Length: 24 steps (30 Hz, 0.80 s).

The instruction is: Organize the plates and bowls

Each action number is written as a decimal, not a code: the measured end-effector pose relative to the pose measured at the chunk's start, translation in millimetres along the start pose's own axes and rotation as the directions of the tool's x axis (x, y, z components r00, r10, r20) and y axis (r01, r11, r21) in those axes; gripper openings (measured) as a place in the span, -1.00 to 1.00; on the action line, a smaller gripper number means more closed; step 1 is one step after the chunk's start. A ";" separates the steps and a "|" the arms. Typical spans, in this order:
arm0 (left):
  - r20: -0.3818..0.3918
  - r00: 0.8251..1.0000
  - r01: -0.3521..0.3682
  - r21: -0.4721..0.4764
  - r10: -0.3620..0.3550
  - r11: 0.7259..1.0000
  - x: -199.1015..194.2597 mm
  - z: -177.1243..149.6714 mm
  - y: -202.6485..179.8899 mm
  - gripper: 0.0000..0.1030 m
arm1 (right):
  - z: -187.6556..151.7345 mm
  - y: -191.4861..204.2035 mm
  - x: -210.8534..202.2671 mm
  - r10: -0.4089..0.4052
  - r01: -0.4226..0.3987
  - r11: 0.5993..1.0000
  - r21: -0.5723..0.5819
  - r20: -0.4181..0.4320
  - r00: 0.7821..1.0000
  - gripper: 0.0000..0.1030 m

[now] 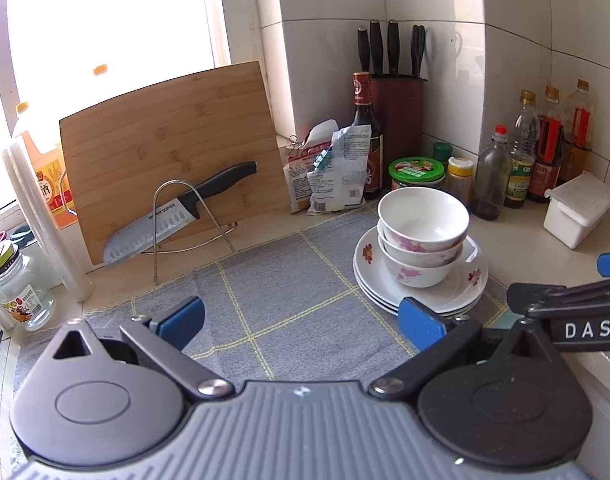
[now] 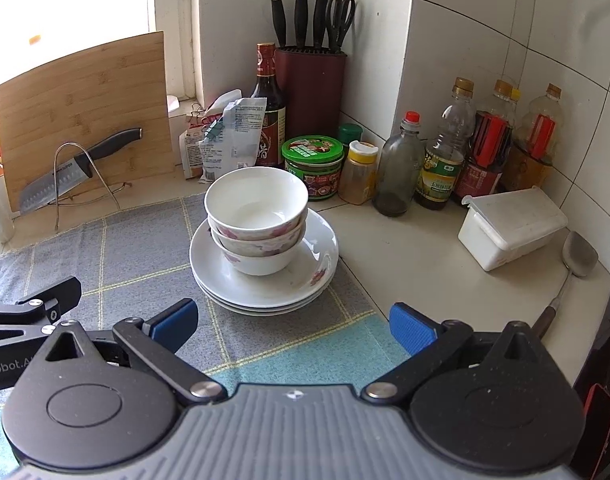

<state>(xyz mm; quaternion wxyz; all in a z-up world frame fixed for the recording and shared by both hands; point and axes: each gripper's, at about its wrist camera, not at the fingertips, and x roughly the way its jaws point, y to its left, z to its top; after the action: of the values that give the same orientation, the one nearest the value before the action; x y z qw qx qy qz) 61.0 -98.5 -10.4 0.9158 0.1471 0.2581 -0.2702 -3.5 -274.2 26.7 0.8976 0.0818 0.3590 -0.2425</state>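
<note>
Three nested bowls (image 2: 256, 220) sit on stacked plates (image 2: 265, 280) at frame centre on the table's grey cloth (image 2: 137, 248), while the left hand-held gripper (image 1: 301, 322) and right hand-held gripper (image 2: 293, 322) hover spread, empty.

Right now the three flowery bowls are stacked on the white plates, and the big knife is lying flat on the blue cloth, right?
Not quite. The knife isn't on the cloth; it leans in the wire rack against the cutting board, as the left wrist view shows. The bowls do sit stacked on the plates.
</note>
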 end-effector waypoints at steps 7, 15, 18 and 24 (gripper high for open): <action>0.004 1.000 0.008 0.001 -0.008 1.000 -2.5 3.4 -6.7 0.99 | 0.1 -7.2 -0.9 -0.002 0.002 1.000 0.018 -0.003 1.000 1.00; -0.002 1.000 0.007 -0.010 -0.007 1.000 -0.9 4.7 -7.8 0.99 | 1.4 -8.9 -0.1 -0.004 0.004 1.000 0.015 -0.003 1.000 1.00; -0.002 1.000 0.006 -0.013 -0.006 1.000 -0.7 4.8 -6.8 0.99 | 2.9 -8.1 1.4 -0.004 0.004 1.000 0.009 -0.002 1.000 1.00; -0.005 1.000 0.010 -0.017 -0.010 1.000 1.6 5.0 -6.0 0.99 | 4.5 -6.2 4.2 -0.006 0.006 1.000 0.007 -0.001 1.000 1.00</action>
<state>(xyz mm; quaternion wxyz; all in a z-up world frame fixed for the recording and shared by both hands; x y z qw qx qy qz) 60.7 -106.1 -7.9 0.9150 0.1387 0.2635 -0.2722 -1.3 -282.6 27.3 0.8963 0.0840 0.3590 -0.2463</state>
